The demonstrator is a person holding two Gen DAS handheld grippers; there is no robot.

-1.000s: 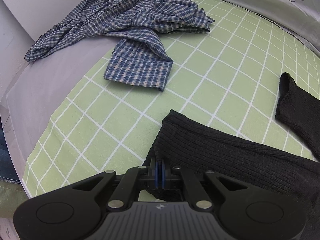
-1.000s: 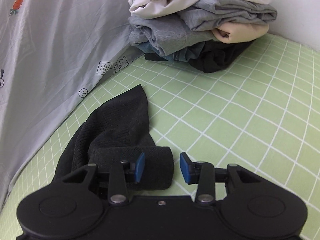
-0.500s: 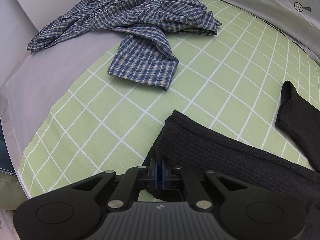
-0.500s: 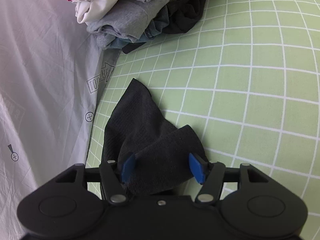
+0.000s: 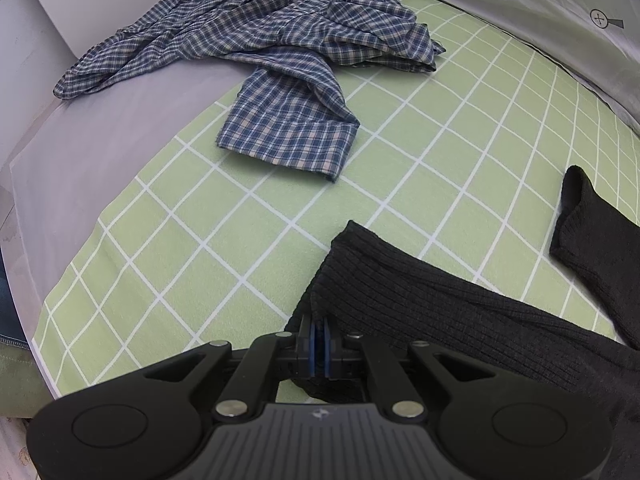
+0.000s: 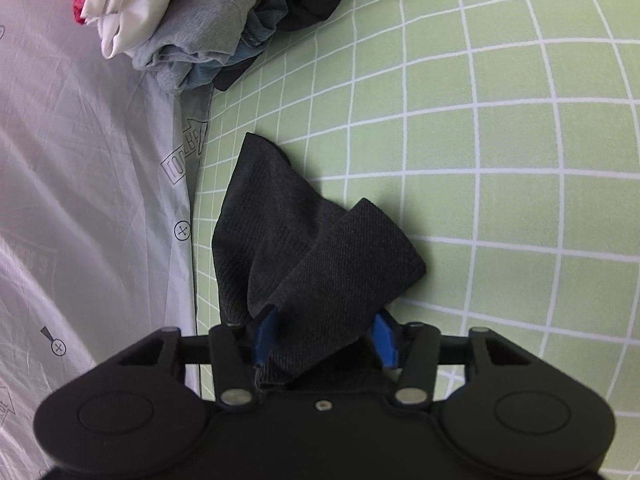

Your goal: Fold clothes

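A black ribbed sweater (image 5: 440,312) lies on the green checked sheet (image 5: 200,220). My left gripper (image 5: 319,340) is shut on its near corner, the blue pads pinched together on the knit. One black sleeve (image 5: 592,240) lies off to the right. In the right wrist view the folded-over cuff of a black sleeve (image 6: 340,264) sits between the blue pads of my right gripper (image 6: 324,336). Its jaws are closing around the cuff and still stand wide.
A crumpled blue plaid shirt (image 5: 288,80) lies at the far side of the sheet, partly on grey bedding (image 5: 100,152). A pile of folded clothes (image 6: 192,20) sits at the top left, beside a grey printed sheet (image 6: 80,160).
My right gripper rolled and tipped down over the sleeve; its jaws spread and the cuff came between the pads. The left gripper stayed shut on the sweater corner.
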